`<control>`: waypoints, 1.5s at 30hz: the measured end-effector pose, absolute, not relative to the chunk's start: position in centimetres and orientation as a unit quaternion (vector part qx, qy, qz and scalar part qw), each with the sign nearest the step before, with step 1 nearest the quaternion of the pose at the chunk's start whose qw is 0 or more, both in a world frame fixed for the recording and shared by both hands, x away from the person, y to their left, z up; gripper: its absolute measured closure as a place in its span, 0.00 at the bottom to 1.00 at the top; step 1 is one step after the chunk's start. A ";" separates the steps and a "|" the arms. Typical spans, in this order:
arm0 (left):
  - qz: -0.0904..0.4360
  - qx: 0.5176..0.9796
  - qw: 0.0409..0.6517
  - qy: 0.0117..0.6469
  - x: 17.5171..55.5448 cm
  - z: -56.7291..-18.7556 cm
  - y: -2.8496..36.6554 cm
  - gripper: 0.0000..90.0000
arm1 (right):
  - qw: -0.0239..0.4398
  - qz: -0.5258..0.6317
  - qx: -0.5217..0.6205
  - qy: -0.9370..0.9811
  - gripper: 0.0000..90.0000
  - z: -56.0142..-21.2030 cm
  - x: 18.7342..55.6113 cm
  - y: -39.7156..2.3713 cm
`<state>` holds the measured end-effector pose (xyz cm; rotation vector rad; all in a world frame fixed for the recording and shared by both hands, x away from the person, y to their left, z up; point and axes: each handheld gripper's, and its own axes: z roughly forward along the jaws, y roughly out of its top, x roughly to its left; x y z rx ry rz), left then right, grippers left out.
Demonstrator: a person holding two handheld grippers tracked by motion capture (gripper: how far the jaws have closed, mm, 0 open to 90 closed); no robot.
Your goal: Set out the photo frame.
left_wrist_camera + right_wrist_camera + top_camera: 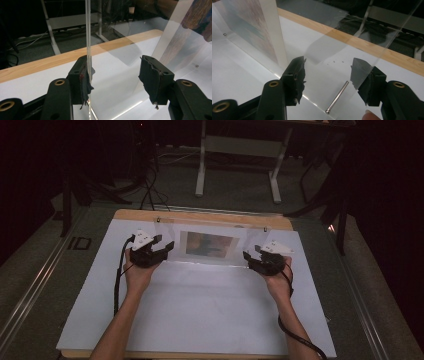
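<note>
One clear acrylic picture frame [212, 245] stands on a white sheet [200, 310] covering a wooden table [200, 215], with one hand-held gripper at each of its ends. The frame is made of transparent panels and holds one print [209, 244] with blurred orange and teal tones and a white border. The left gripper [167, 247] has its jaws wide apart; in the left gripper view the frame's thin clear edge [88, 37] runs upright against the inner face of its left pad, while the right pad stands free. The right gripper [248, 256] is also spread wide, its jaws astride a clear panel, and one small metal pin [337, 97] lies between them
</note>
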<state>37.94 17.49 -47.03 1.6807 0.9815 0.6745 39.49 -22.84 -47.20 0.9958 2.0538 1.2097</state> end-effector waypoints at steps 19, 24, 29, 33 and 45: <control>0.253 0.683 0.528 0.437 35.1 -46.6 17.4 0.49 | 0.257 0.468 0.366 0.762 0.47 -45.8 36.6 -23.5; 0.247 0.686 0.522 0.443 34.5 -46.3 17.3 0.50 | 0.249 0.473 0.368 0.761 0.47 -45.6 36.1 -23.6; 0.243 0.686 0.523 0.444 34.2 -46.3 17.2 0.50 | 0.249 0.474 0.369 0.760 0.47 -45.3 35.7 -23.8; 0.246 0.688 0.517 0.446 33.7 -46.0 16.9 0.50 | 0.242 0.475 0.373 0.759 0.47 -45.5 35.3 -24.0; 0.236 0.687 0.515 0.455 33.1 -46.6 16.6 0.50 | 0.225 0.471 0.381 0.763 0.47 -46.2 35.1 -24.4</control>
